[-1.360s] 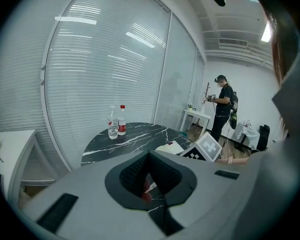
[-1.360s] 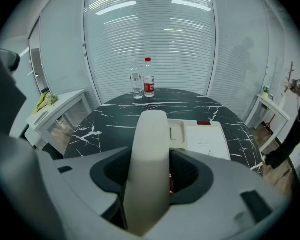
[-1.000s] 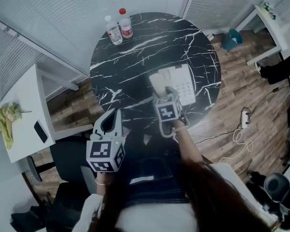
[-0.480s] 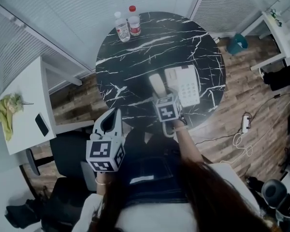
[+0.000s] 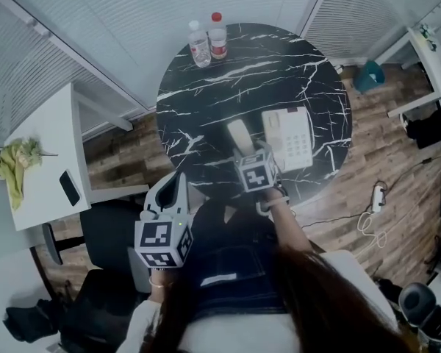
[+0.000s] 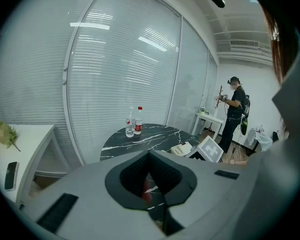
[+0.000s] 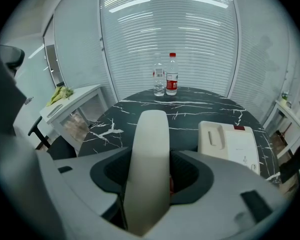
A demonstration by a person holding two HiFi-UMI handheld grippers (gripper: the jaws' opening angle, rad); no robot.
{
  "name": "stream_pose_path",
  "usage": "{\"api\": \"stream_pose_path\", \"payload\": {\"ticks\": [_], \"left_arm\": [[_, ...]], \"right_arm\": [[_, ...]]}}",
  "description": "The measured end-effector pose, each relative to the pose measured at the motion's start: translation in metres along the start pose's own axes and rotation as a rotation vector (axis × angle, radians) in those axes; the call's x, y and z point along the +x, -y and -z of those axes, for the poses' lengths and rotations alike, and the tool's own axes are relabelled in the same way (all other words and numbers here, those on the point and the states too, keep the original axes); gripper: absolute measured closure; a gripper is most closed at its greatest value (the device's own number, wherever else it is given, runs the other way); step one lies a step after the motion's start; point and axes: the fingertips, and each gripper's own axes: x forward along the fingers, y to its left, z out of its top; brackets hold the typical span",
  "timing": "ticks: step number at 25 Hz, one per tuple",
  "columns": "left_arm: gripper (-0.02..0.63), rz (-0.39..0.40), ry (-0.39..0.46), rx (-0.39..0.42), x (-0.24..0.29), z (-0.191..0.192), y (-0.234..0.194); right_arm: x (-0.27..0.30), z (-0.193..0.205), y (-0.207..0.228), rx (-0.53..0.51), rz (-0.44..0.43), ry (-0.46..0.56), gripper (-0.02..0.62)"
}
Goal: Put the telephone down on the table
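A cream telephone handset (image 5: 239, 134) is over the black marble table (image 5: 206, 94), just left of the phone base (image 5: 290, 138) and apart from it. My right gripper (image 5: 244, 153) is shut on the handset's near end. In the right gripper view the handset (image 7: 150, 154) runs straight out between the jaws, with the base (image 7: 230, 141) to its right. Whether the handset touches the tabletop I cannot tell. My left gripper (image 5: 178, 179) hangs off the table's near left edge, jaws closed together on nothing. The left gripper view shows its tips (image 6: 150, 153) meeting.
Two water bottles (image 5: 208, 41) stand at the table's far edge. A white side desk (image 5: 48, 160) at the left carries a dark phone (image 5: 69, 188) and a yellow-green cloth (image 5: 13, 166). A black chair (image 5: 106, 234) sits below it. A person (image 6: 235, 111) stands across the room.
The right gripper has carried the handset a little to the left, so a gap now shows between it and the base. The left gripper has held still.
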Motion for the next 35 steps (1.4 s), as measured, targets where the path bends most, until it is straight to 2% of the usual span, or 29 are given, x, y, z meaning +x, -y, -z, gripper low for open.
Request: {"api": "stream_pose_path", "payload": {"ticks": [9, 24, 35], "left_arm": [[0.604, -0.025, 0.020, -0.023, -0.005, -0.004, -0.024], [0.604, -0.018, 0.019, -0.005, -0.003, -0.004, -0.044], [0.604, 0.001, 0.013, 0.017, 0.000, -0.007, -0.055]], "right_arm": [[0.011, -0.003, -0.019, -0.001, -0.023, 0.004, 0.370], [0.029, -0.015, -0.047, -0.017, -0.054, 0.031, 0.371], [0.044, -0.010, -0.063, -0.047, -0.052, -0.015, 0.370]]}}
